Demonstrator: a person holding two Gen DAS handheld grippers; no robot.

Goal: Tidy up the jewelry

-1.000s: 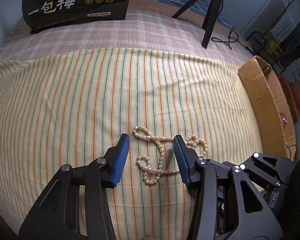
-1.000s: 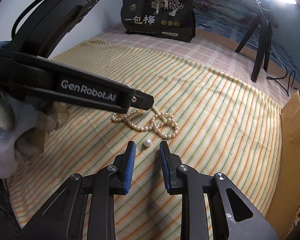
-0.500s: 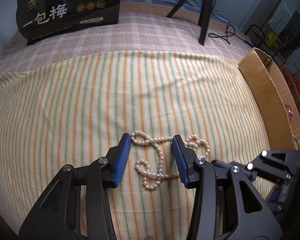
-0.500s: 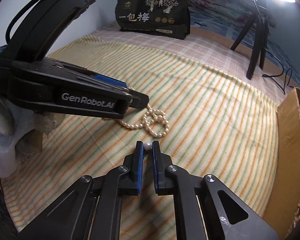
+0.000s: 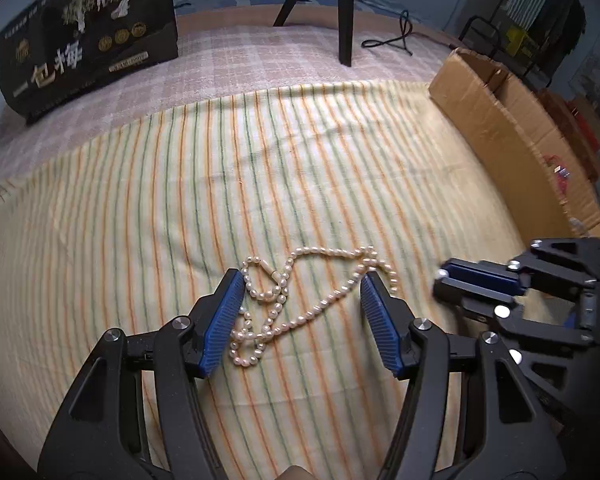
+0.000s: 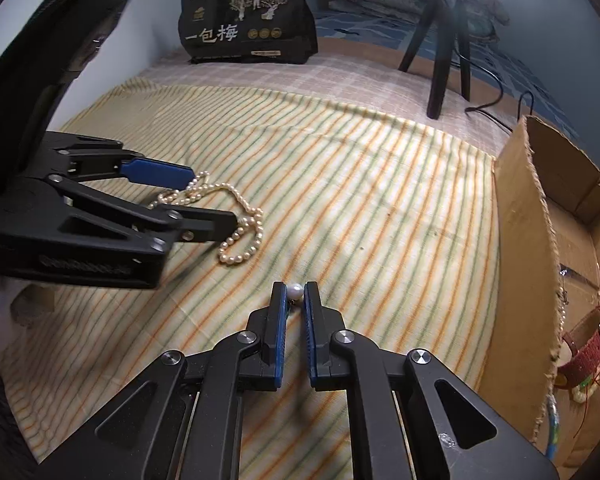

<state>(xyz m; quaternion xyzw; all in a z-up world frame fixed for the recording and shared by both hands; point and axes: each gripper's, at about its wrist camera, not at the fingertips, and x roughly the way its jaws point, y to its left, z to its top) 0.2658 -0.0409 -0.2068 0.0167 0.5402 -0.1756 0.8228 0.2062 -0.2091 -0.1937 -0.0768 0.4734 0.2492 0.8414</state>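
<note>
- Pearl necklace (image 5: 300, 300): loose tangled string on striped cloth (image 5: 180, 184), lying between the fingers of the left gripper (image 5: 300, 320); jaws opening, roughly half wide, pads not pressing it.
- Handling guess: light, limp, smooth beads likely to slip; a pinch on 1 bunched clump near the left finger should lift more than a single strand.
- Right gripper (image 6: 295, 300): jaws nearly closed on a single pearl earring (image 6: 295, 291) at the fingertips; tiny, round, could pop out.
- Right wrist view alone shows the earring and a red bracelet (image 6: 588, 344) inside the cardboard box (image 6: 516, 216), right of the fingers.
- Left wrist view alone shows the full necklace layout.
</note>
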